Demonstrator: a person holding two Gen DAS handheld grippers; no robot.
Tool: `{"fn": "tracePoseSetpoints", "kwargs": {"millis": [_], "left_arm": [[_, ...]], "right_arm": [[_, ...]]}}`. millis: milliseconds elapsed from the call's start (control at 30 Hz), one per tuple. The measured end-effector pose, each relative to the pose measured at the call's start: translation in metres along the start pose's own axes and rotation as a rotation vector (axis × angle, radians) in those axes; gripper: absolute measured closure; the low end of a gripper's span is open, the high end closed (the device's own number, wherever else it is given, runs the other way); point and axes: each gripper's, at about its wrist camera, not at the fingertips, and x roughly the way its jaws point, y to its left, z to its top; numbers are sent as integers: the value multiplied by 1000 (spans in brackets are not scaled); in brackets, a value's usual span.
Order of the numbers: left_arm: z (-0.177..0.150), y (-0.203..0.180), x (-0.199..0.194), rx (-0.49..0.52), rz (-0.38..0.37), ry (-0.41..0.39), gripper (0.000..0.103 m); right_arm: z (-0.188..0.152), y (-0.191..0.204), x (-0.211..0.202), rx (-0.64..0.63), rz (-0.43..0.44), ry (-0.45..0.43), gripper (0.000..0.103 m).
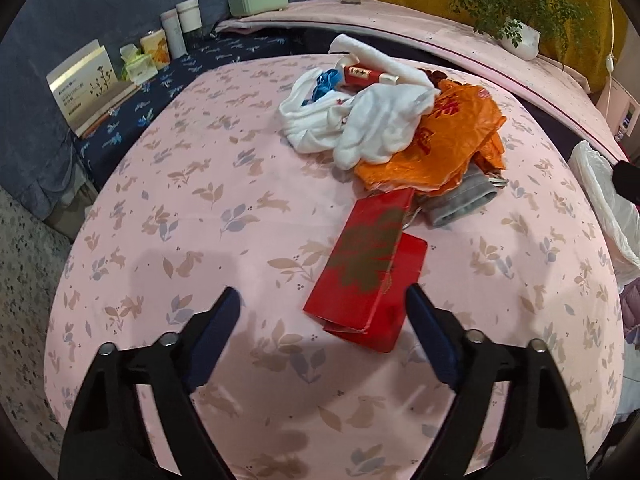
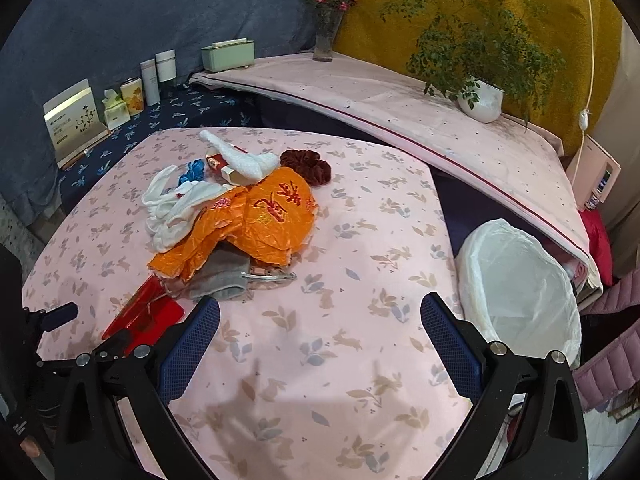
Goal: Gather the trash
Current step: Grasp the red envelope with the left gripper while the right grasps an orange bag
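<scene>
While the left gripper (image 1: 322,304) hung wide above the red box (image 1: 370,268), its fingers gripped nothing. The right gripper (image 2: 320,312) gaped empty beside the lined bin (image 2: 520,280); trash lay heaped on the table (image 2: 340,360).

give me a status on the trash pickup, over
Both grippers open, empty: left, right. Red box just ahead of left fingers. Lined bin at table's right. Nothing blocking.

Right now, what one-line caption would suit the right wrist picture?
Open fingers hover over a pink tablecloth, trash pile ahead, lined bin alongside.
</scene>
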Motion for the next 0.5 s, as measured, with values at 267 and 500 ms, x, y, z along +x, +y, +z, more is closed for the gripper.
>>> {"fn": "tracePoseSetpoints", "kwargs": {"millis": [267,500], "left_arm": [[6,12,10,-43,-59,44,85],[12,22,-2,-65,-65,20,97]], "right_arm": [[19,38,32,-23,80,22,15],[36,67,56,-40,147,41,35]]}}
